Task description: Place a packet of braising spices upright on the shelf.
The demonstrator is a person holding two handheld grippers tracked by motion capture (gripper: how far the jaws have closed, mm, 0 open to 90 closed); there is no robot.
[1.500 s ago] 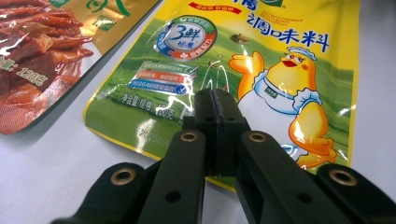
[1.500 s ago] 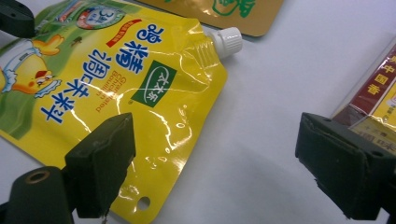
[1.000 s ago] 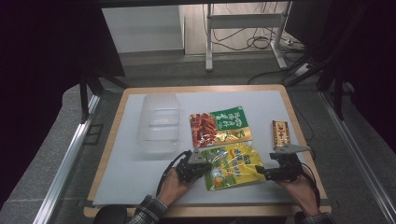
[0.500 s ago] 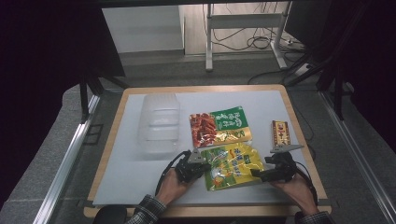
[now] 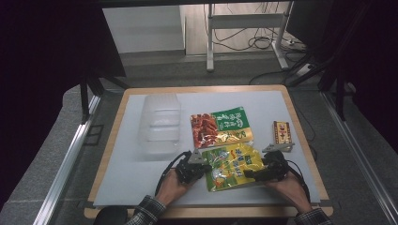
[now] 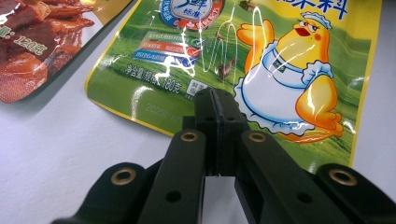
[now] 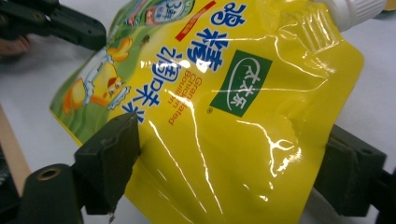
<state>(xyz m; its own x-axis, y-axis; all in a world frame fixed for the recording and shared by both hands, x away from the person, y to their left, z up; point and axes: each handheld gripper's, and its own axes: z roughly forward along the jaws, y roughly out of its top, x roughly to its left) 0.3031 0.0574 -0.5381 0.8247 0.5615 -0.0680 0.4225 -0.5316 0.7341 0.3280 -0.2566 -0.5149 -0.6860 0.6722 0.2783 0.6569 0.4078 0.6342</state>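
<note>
Early in the pick-up — yellow-green pouch (image 5: pixel 233 165) lying flat on the desk (image 5: pixel 122 187) beside the red-green packet (image 5: pixel 219 127), left hand-held gripper (image 6: pixel 216 108) pressed together at its edge, right hand-held gripper (image 7: pixel 224 163) spread around the pouch, closing in but not gripping — lift and placement left.

grey floor (image 5: pixel 155 58), metal stand (image 5: pixel 244 33), perhaps cables (image 5: pixel 256 42), dark surroundings
</note>
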